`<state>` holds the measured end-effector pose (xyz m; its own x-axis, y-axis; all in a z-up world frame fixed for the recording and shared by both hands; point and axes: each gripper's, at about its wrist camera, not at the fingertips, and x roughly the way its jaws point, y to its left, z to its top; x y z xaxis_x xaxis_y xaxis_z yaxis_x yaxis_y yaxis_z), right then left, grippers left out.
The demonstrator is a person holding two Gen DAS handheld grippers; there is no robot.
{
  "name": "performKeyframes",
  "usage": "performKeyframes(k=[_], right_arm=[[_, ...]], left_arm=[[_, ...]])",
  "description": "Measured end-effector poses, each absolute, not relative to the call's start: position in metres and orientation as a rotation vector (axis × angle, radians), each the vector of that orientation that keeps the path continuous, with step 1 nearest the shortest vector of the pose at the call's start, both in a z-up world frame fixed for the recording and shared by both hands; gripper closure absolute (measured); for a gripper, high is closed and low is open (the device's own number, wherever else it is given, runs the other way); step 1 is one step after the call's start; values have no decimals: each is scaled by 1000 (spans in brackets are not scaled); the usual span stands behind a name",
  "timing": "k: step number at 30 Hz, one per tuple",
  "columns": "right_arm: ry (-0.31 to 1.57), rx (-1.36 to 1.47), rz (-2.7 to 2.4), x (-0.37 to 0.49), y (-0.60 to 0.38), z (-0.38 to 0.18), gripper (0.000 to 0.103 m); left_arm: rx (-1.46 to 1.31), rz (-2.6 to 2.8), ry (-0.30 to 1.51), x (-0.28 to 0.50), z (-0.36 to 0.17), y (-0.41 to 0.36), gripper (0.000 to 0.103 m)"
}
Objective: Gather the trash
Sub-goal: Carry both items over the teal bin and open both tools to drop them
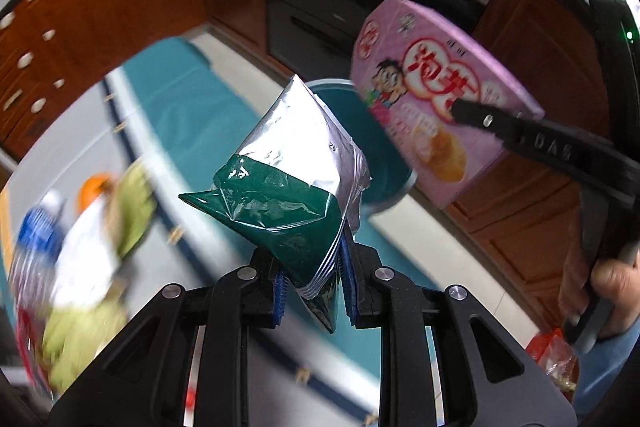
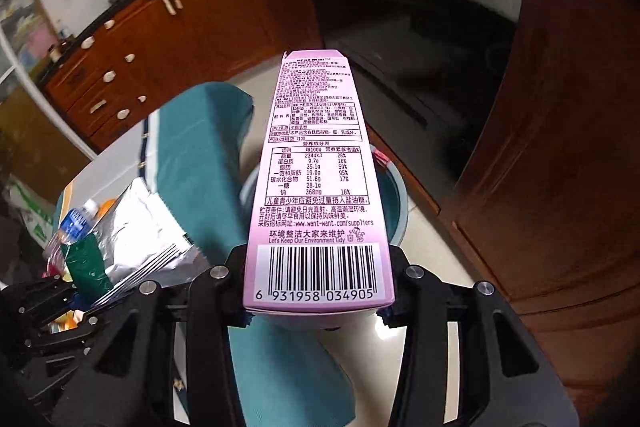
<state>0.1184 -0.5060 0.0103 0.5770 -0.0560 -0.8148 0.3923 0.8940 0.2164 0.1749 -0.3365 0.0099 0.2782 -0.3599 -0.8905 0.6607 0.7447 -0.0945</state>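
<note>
In the left wrist view my left gripper [image 1: 314, 291] is shut on the bottom corner of a green and silver foil snack bag [image 1: 288, 187], which stands up crumpled above the blue pads. To its right, my right gripper [image 1: 460, 113] clamps a pink snack box [image 1: 432, 95], with a person's hand [image 1: 612, 279] on its handle. In the right wrist view the pink box [image 2: 316, 187] lies barcode side up between my right gripper's [image 2: 318, 303] fingers. A teal round bin [image 2: 394, 203] sits on the floor just beyond and below the box. The bag [image 2: 136, 239] and left gripper [image 2: 70, 297] show at lower left.
A table with a teal cloth [image 1: 180, 95] carries blurred bottles and wrappers [image 1: 80, 227] at the left. Wooden cabinets [image 1: 100, 19] and a dark oven [image 1: 340, 7] line the back. The bin [image 1: 384, 163] stands on pale floor. A red wrapper [image 1: 556, 355] lies at lower right.
</note>
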Motion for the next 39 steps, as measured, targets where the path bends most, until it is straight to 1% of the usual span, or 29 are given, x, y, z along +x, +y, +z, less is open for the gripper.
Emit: performKeyframes(k=[6,11,13,14,15,16,17,18,19,22,26,29,30,31,32,35,39], right_arm=[[1070,432,-230,172,-542,-46,61],[1163,447,-216,206,-558,-76,60],[1194,461,-200,215,-561,-85,60],[1206,459,-195,218,-562,-88,59],[1217,462,-189,218,-564,-91,57],[1224,469,-190,218,-563,-92,54],[1228,480,-194,218,-566,-93,41],[1229,488,-201,220,-568,-93,25],[1219,497,-206,220,-570,-91,20],[1191,489,-229,214,-575,-85,19],[1188,498,-247,204,-577,-82,14],[1199,476,-232,202,-569,-87,14],[1206,477,-216,203,-566,-91,18],[1205,504,-187,203,-561,-94,26],[1205,527,-160,204,-557,-96,56],[1211,515,-156,207,-544,-96,57],[1230,504,-94,207,-532,-80,57]], left_arm=[[349,-718,1188,231,-37,-414,80],[393,-699,1268,259,-75,-439,79],[410,-691,1284,269,-84,-447,76],[415,-689,1291,272,-87,-450,69],[424,-681,1292,275,-90,-453,61],[430,-677,1286,273,-91,-454,49],[437,-678,1274,272,-91,-455,41],[441,-680,1258,271,-90,-456,39],[444,-679,1253,271,-91,-455,39],[445,-686,1262,269,-90,-454,39],[450,-696,1248,263,-85,-447,39],[431,-700,1231,256,-75,-440,39],[425,-698,1225,254,-72,-438,39],[440,-675,1219,253,-72,-435,39],[441,-679,1220,252,-72,-433,38],[437,-685,1223,249,-70,-424,38],[410,-690,1219,249,-63,-411,38]])
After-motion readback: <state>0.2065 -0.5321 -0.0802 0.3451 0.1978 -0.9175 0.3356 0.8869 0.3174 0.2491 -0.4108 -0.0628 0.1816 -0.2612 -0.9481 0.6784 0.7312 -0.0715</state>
